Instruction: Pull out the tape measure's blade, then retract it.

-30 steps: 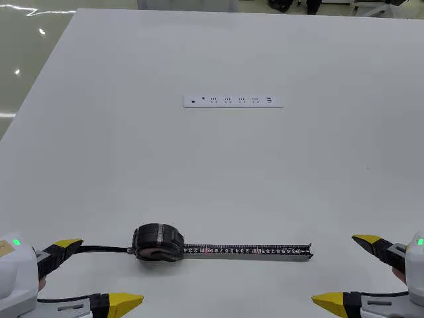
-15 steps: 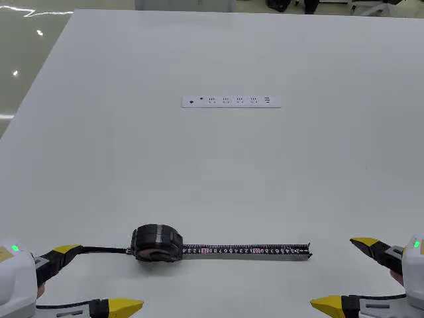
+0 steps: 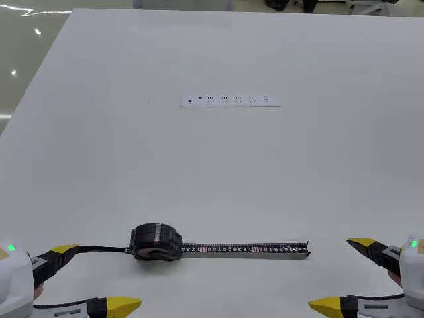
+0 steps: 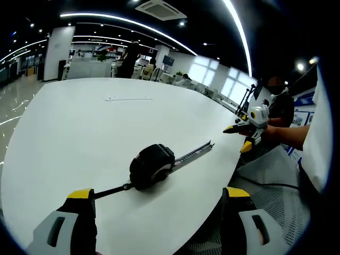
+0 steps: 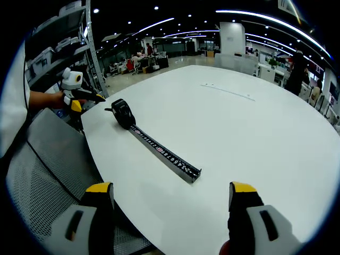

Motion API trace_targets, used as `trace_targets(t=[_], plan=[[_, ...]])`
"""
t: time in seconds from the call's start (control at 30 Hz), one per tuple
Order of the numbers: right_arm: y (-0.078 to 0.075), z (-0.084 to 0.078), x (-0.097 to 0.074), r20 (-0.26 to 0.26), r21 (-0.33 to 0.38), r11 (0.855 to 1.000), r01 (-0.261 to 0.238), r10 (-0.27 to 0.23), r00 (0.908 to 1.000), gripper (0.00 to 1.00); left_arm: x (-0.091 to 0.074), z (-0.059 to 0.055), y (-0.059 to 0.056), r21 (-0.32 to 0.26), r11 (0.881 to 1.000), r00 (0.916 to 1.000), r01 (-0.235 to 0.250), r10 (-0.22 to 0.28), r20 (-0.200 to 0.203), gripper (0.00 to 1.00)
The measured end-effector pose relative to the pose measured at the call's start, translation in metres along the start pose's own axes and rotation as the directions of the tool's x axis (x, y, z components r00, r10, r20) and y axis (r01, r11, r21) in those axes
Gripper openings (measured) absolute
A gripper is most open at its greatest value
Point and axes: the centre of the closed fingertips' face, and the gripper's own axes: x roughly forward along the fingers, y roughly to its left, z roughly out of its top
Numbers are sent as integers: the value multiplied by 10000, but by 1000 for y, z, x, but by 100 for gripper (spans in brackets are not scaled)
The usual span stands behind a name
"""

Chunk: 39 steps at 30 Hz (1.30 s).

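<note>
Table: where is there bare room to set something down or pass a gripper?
Bare: the wide band of table between the power strip and the tape measure, and both sides of the strip. Crowded: the near edge, where the tape measure and its drawn-out blade lie between the open left gripper and right gripper.

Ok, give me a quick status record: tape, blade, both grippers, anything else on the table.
tape measure: lying on the white table, near its front edge
blade: pulled out, flat on the table, tip toward the right gripper
left gripper: jaws open, apart from the tape measure, holding nothing
right gripper: jaws open, short of the blade tip, holding nothing
other: power strip farther back
</note>
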Motion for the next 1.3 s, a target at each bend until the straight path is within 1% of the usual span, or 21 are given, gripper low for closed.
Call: trace_targets(t=[0.87,1.0,1.1,1.23,1.3], plan=[[-1,0,0,57,16,10000,0,0,10000,90,1,1,-1,69,10000,10000,7,-7,-22,94],[-1,1,1,72,17,10000,-18,18,10000,89,1,3,-1,100,9999,10000,-60,60,18,94],[0,1,1,78,47,10000,-35,35,10000,89,4,6,-2,9,10000,10000,-36,36,53,93],[0,2,2,105,59,10000,-49,49,9999,89,8,10,-7,-88,10000,9999,40,-39,147,92],[0,2,2,101,37,10000,-53,53,9999,89,10,11,-8,-91,10000,9999,35,-34,132,92]])
